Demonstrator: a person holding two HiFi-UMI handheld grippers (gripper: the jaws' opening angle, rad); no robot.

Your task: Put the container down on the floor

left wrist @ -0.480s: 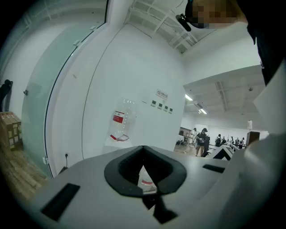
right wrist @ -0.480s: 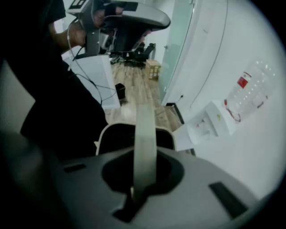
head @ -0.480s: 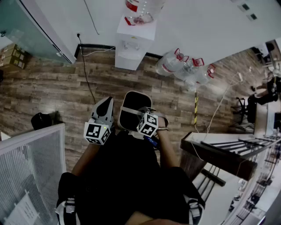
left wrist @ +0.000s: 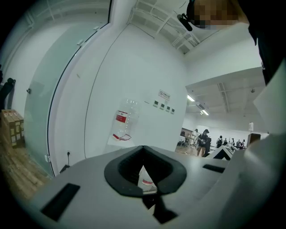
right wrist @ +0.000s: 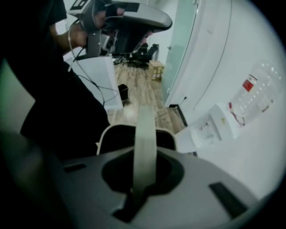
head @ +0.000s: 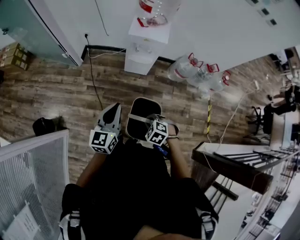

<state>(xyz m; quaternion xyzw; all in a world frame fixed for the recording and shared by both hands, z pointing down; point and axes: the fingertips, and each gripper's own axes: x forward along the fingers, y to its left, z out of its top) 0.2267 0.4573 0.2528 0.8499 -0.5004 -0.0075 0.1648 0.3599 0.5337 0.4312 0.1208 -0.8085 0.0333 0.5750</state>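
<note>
In the head view the container [head: 139,108] shows only its far rim and dark inside. Its near side is hidden behind the right tongs [head: 157,130] and the person's dark clothing [head: 136,187], and the marker cube covers where those tongs meet the handle [right wrist: 145,134]. The bottle [head: 157,8] on the water dispenser [head: 140,47] is cut off by the top edge. In the left gripper view the distant people [left wrist: 203,141] are too small to tell apart.

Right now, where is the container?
Head view centre: the container, its handle clamped in the right gripper, is right of the left gripper, wood floor below, water dispenser beyond.
</note>
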